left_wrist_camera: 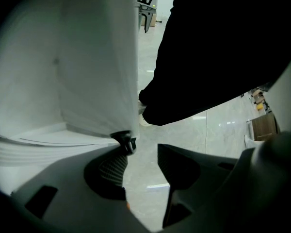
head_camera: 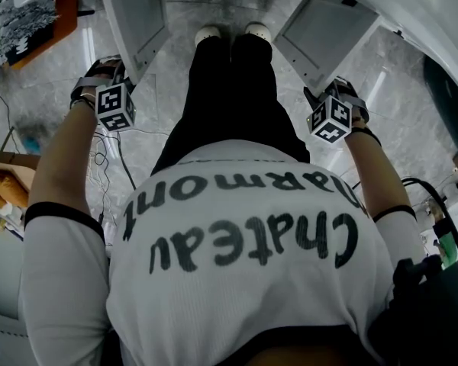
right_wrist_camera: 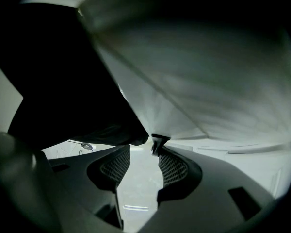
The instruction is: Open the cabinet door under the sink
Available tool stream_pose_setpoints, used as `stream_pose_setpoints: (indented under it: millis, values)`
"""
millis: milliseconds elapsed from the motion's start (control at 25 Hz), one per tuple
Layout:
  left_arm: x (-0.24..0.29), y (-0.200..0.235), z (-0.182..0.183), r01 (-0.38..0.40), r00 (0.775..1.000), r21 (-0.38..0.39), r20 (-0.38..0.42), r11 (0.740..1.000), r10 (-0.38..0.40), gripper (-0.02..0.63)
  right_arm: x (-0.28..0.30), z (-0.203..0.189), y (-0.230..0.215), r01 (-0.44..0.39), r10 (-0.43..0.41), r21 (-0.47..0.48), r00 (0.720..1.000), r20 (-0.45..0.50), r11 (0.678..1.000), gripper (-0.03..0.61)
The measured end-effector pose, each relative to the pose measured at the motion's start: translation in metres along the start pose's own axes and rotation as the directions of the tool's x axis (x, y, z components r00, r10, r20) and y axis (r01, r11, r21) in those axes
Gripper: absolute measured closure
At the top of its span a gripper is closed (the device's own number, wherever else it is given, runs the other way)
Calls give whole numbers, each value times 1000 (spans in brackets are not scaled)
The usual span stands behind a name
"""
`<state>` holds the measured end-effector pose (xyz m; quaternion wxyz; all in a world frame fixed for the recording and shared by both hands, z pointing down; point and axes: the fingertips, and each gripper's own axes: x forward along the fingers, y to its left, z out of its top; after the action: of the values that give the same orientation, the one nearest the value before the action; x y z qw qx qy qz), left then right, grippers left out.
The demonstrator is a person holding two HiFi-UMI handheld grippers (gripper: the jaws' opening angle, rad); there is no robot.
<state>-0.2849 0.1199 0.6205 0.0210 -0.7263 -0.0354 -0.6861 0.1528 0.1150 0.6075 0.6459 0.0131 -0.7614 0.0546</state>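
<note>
Counted two cabinet doors: left door [head_camera: 135,17] just beside left claw [left_wrist_camera: 144,149], right door [head_camera: 324,36] just beside right claw [right_wrist_camera: 143,152]. Two claws. Two shoes between the claws: left shoe [head_camera: 208,33], right shoe [head_camera: 258,30]. One person.

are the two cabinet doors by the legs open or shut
Open. In the head view the left door and right door both stand swung out toward the person, either side of the legs.
</note>
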Motion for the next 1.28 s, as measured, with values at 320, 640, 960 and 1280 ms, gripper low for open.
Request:
stream_pose_setpoints:
  millis: [320,640,960,1280]
  values:
    - [-7,3,2,5,1000,15,25,1000,-5,442,0,-8,1,-10,10,-42,1000,-3,999,396]
    - [-4,-1,-23,-4,1000,64,-1,998,4,442,-2,-21,5,-18,17,-77,1000,-7,997,393]
    - [-6,-1,-37,6,1000,143,-3,990,-5,443,-3,-26,7,-39,38,-117,999,-13,992,382]
    - [-10,-2,-52,26,1000,253,0,967,-27,443,-8,-39,12,-75,71,-176,997,-29,981,356]
